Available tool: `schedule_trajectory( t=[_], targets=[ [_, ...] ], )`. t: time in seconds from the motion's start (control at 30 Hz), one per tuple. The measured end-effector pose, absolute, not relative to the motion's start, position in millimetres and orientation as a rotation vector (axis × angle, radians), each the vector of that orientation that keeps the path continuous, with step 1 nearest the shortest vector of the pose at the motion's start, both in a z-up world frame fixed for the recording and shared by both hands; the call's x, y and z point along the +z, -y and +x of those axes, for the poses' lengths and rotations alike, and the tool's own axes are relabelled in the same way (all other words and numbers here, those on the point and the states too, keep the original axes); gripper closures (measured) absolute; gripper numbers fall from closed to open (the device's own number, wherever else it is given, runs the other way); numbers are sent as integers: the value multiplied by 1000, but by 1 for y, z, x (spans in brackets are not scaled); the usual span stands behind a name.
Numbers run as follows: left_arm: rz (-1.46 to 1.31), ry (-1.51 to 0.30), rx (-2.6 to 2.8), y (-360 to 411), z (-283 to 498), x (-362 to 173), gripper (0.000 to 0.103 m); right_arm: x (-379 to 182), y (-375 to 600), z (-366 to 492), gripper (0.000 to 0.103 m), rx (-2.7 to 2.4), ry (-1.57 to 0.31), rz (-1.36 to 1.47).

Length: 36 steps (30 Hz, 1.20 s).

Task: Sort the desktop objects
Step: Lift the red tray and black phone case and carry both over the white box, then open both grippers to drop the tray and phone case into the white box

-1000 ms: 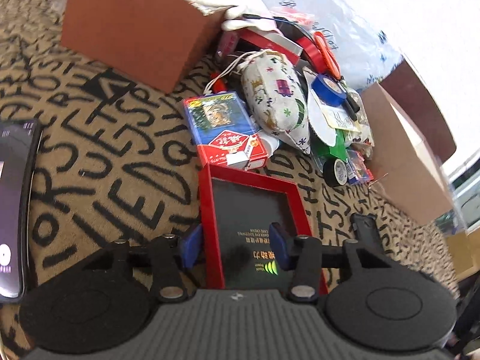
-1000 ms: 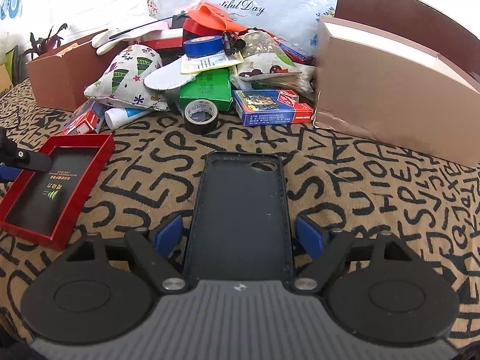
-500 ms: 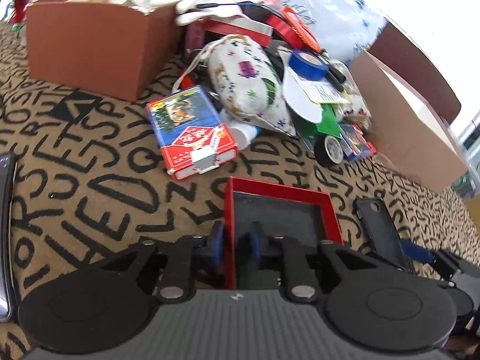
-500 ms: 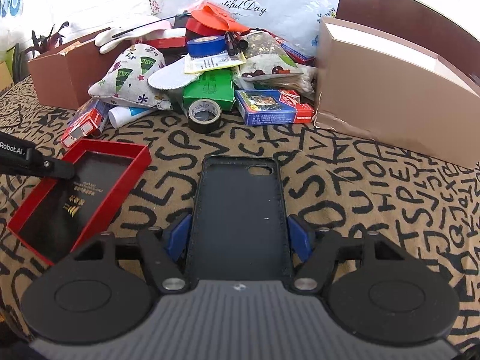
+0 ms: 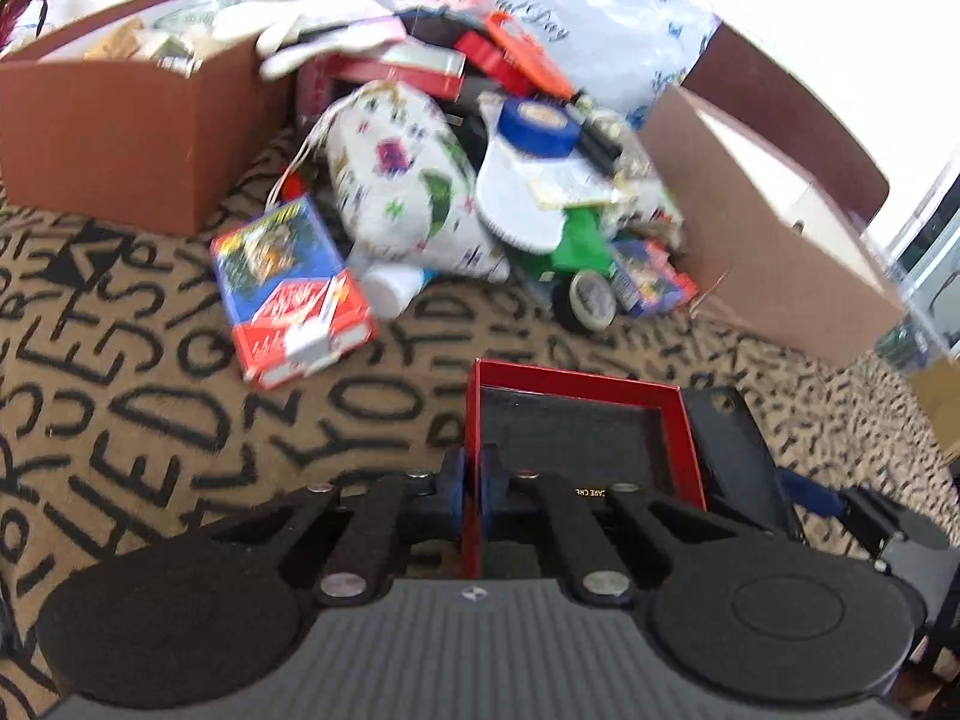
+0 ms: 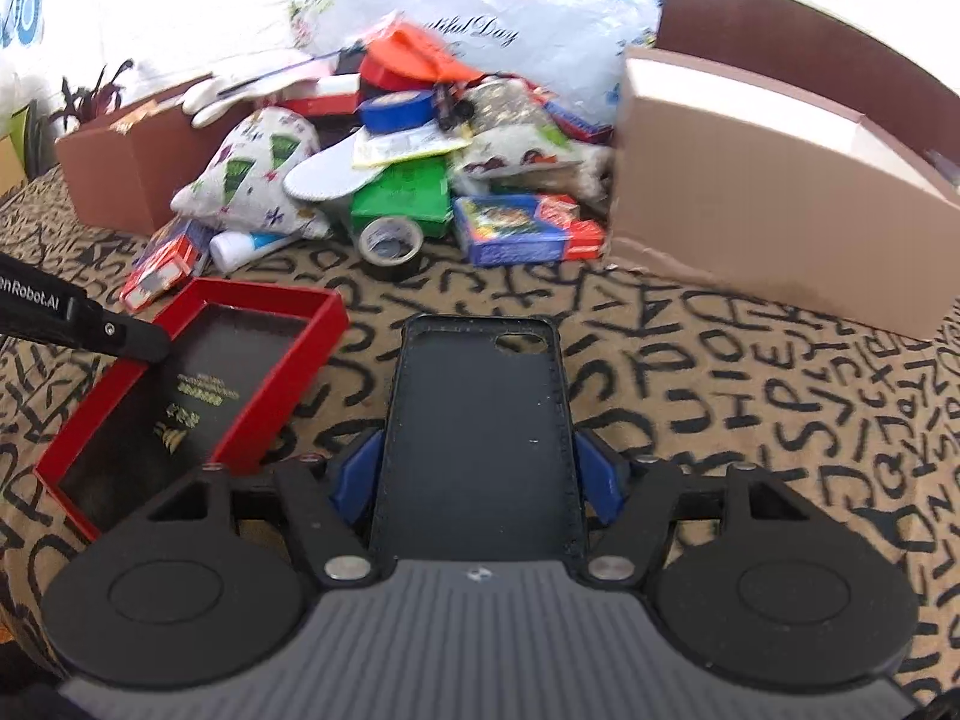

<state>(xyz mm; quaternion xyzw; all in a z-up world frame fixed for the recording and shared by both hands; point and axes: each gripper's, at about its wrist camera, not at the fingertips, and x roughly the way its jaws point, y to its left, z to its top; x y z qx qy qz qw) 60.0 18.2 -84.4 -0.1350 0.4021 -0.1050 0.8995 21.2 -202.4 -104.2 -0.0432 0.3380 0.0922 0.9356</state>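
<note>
A shallow red box [image 5: 576,385] with a black lining lies on the lettered cloth. My left gripper [image 5: 471,498] is shut on its left wall, one blue pad on each side of the thin red edge. In the right wrist view the same red box [image 6: 288,372] sits tilted at the left, with a left-gripper finger [image 6: 120,336] over its far corner. A black phone case [image 6: 474,420] lies lengthwise between the blue pads of my right gripper [image 6: 474,474], which is shut on its long sides. The phone case [image 5: 732,450] also shows just right of the red box.
A brown open box [image 5: 120,120] stands at the back left and a tan cardboard box [image 6: 768,192] at the back right. Between them lies a pile: patterned pouch [image 5: 396,192], card packs [image 5: 288,294], blue tape [image 5: 537,126], green box [image 6: 408,192], black tape roll [image 6: 390,243].
The left jaws closed from wide around the red box onto its left wall, and the box shifted toward the phone case. The right jaws narrowed until the pads met the case's sides.
</note>
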Motion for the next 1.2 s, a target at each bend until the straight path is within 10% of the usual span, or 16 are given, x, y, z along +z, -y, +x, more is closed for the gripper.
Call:
schedule_trajectory(
  t=[0.7, 1.2],
  targets=[
    [-399, -589, -479, 116, 208, 64, 101, 34, 339, 110, 36, -100, -314, -139],
    [-338, -690, -417, 193, 316, 15, 101, -27, 387, 227, 36, -173, -534, -198]
  ],
)
